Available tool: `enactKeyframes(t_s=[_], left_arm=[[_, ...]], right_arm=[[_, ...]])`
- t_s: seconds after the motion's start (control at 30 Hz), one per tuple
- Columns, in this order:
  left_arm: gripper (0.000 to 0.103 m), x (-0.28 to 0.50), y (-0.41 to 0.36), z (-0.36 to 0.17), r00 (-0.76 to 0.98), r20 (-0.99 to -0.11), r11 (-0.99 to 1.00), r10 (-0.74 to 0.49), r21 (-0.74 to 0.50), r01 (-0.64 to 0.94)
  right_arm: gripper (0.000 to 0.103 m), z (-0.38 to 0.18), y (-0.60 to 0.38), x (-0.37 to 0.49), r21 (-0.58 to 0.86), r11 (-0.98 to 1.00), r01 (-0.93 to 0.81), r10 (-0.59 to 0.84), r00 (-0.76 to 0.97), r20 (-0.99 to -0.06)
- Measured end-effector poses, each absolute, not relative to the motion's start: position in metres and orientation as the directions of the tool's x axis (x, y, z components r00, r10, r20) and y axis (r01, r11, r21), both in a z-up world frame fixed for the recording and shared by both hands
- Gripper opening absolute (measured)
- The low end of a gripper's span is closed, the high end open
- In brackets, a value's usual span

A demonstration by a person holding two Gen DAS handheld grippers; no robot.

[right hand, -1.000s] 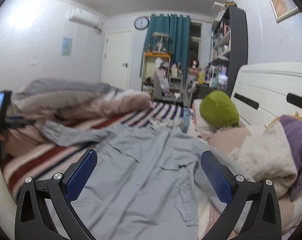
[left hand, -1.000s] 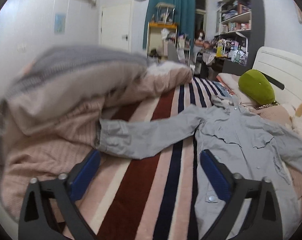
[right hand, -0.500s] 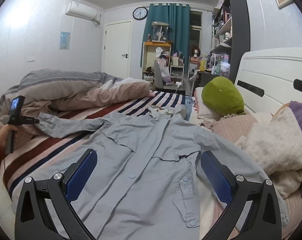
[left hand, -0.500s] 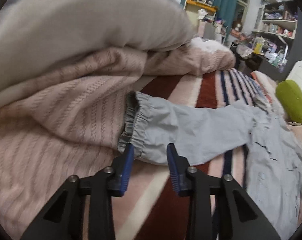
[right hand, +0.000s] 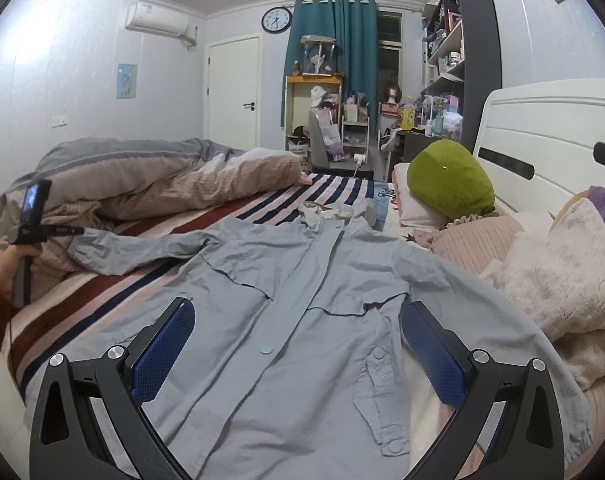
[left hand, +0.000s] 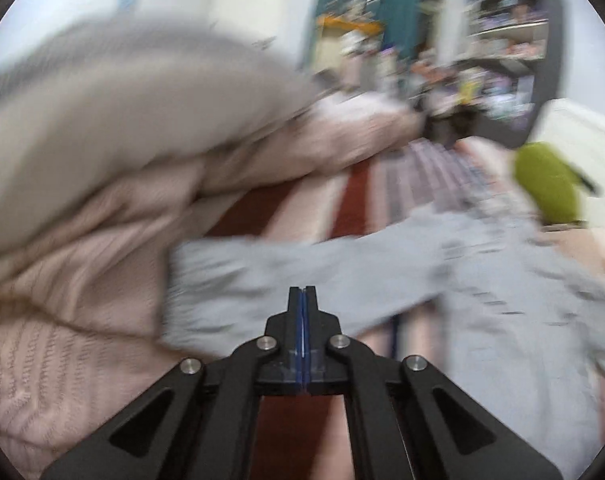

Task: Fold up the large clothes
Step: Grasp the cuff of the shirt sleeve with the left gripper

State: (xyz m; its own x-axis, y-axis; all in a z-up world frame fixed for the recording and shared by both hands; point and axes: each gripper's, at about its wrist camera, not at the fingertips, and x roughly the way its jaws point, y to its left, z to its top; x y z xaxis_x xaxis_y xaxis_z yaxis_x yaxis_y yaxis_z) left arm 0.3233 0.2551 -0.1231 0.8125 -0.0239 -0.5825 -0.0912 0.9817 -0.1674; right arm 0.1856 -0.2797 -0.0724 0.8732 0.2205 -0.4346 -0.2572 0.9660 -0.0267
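Observation:
A light grey-blue button-up jacket [right hand: 302,320] lies spread face up on the striped bed, collar toward the far end. Its left sleeve [right hand: 142,246] stretches out to the left; it also shows, blurred, in the left wrist view [left hand: 302,272]. My left gripper [left hand: 302,294] has its jaws closed together at the sleeve's near edge by the cuff; the blur hides whether cloth is between them. It also shows in the right wrist view [right hand: 68,231], held by a hand at the cuff. My right gripper [right hand: 298,344] is open and empty above the jacket's lower front.
A heaped grey and pink duvet [right hand: 142,180] lies along the left of the bed. A green plush pillow [right hand: 450,180], pink and white blankets [right hand: 542,276] and a white headboard [right hand: 542,140] are on the right. Shelves and a desk stand beyond the bed.
My left gripper has closed its jaws fully at the sleeve cuff and the view is shaking with motion. My right gripper has dropped slightly closer to the jacket's front, still open.

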Motion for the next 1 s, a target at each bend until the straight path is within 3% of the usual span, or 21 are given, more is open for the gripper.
enactKeyframes(t_s=[0.1,0.23,0.3,0.4,0.43,0.47,0.53,0.73,0.83,0.93,1.0], left_arm=[[0.000,0.300,0.201,-0.089,0.839,-0.502,0.970,-0.211,-0.213,0.117],[0.000,0.279,0.130,-0.076,0.779,-0.486,0.918,-0.397,-0.214,0.334],[0.000,0.279,0.108,-0.083,0.754,-0.517,0.913,-0.405,-0.185,0.364],[0.001,0.293,0.112,-0.103,0.752,-0.575,0.945,-0.322,-0.150,0.290],[0.009,0.297,0.126,-0.109,0.758,-0.589,0.959,-0.281,-0.149,0.239],[0.039,0.299,0.142,-0.114,0.763,-0.599,0.970,-0.242,-0.151,0.188],[0.071,0.302,0.186,-0.124,0.775,-0.611,0.983,-0.158,-0.168,0.068],[0.070,0.310,0.299,-0.157,0.744,-0.664,0.954,0.068,-0.175,-0.244],[0.070,0.320,0.330,-0.174,0.711,-0.694,0.935,0.112,-0.168,-0.311],[0.048,0.331,0.335,-0.189,0.678,-0.719,0.942,0.151,-0.103,-0.319],[0.040,0.342,0.336,-0.196,0.658,-0.730,0.943,0.185,-0.056,-0.328]], right_arm=[[0.103,-0.073,-0.282,0.182,-0.007,0.965,-0.262,0.234,0.872,-0.431],[0.103,-0.074,-0.288,0.173,0.008,0.964,-0.266,0.245,0.873,-0.421],[0.103,-0.074,-0.291,0.168,0.013,0.964,-0.264,0.245,0.874,-0.420],[0.103,-0.073,-0.298,0.161,0.011,0.966,-0.257,0.238,0.878,-0.414],[0.103,-0.073,-0.301,0.158,0.009,0.968,-0.252,0.234,0.881,-0.412],[0.103,-0.073,-0.305,0.157,0.011,0.969,-0.246,0.228,0.882,-0.412],[0.103,-0.074,-0.308,0.157,0.019,0.970,-0.240,0.226,0.880,-0.417],[0.103,-0.080,-0.309,0.164,0.028,0.972,-0.233,0.221,0.870,-0.440],[0.103,-0.081,-0.303,0.168,0.011,0.973,-0.232,0.212,0.867,-0.452],[0.103,-0.083,-0.298,0.174,-0.001,0.972,-0.234,0.207,0.861,-0.465],[0.103,-0.084,-0.295,0.178,-0.004,0.971,-0.238,0.208,0.857,-0.472]])
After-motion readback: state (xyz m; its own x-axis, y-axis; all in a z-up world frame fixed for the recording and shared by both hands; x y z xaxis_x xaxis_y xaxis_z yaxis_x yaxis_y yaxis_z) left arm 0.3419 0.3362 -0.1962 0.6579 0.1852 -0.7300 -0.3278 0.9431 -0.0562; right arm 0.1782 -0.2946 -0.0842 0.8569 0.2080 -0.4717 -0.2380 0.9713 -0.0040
